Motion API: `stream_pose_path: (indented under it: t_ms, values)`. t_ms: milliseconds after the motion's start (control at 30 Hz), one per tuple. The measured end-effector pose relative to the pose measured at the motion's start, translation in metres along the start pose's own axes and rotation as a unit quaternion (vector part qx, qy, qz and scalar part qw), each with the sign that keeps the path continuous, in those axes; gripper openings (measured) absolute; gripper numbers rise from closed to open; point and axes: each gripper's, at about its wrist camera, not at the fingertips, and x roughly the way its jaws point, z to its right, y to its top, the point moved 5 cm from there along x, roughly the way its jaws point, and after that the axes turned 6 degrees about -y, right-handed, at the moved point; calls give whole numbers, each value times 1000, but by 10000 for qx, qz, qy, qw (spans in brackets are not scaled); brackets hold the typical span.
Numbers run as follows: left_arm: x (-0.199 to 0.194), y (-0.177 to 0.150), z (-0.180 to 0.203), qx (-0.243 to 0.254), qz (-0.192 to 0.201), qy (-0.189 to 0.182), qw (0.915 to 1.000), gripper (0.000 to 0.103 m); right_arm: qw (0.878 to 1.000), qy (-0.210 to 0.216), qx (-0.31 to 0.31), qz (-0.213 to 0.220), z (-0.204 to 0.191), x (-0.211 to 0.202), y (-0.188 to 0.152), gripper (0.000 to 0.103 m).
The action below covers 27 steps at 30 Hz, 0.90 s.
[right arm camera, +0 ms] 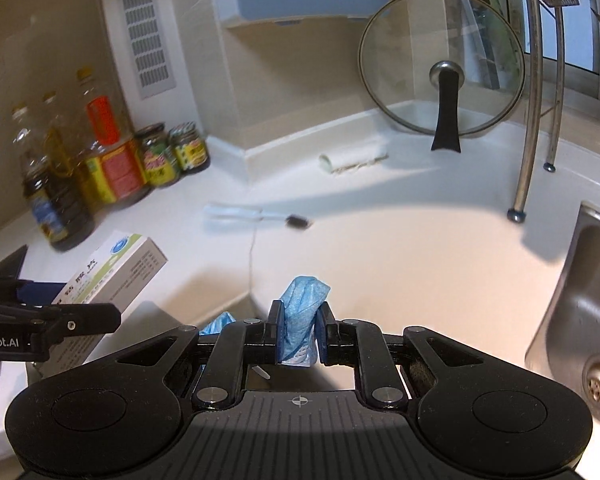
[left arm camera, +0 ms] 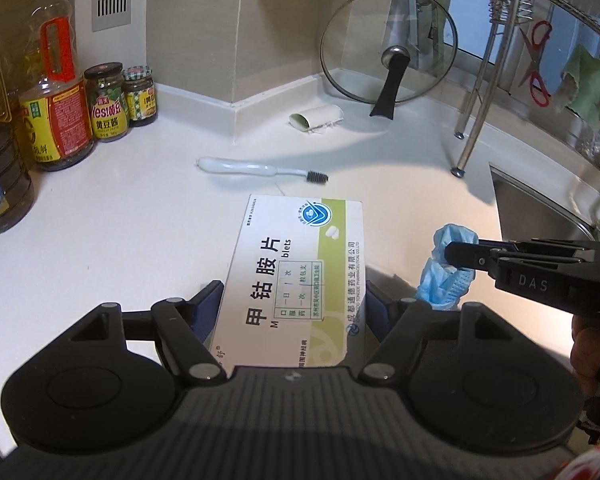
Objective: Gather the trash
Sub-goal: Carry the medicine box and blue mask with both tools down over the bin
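White counter [left arm camera: 112,216] fills both views, ending in a tiled corner at the top and a steel sink [right arm camera: 580,300] at the right edge. Oil bottles [left arm camera: 52,100] and jars crowd the upper left; a glass lid [left arm camera: 388,46] leans in the upper right. Largest trash first: my left gripper [left arm camera: 292,304] clamps the medicine box [left arm camera: 300,264] at bottom centre, clear of the counter, ready to carry. My right gripper [right arm camera: 298,332] pinches a crumpled blue mask [right arm camera: 302,312] nearly shut. A cardboard tube [left arm camera: 316,118] and small brush [left arm camera: 260,169] lie uncollected mid-frame, I judge next.
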Motion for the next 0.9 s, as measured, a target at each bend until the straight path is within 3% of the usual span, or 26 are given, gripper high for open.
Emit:
stream_pose_path:
  t_ms: [400, 900]
  values:
    - [-13, -52, 18, 37, -364, -168, 9992, 70, 9982, -12, -358, -473, -15, -15, -52, 16]
    - [17, -91, 36, -293, -964, 172, 9948, 70, 9917, 268, -598, -1107, 17, 12, -95, 16]
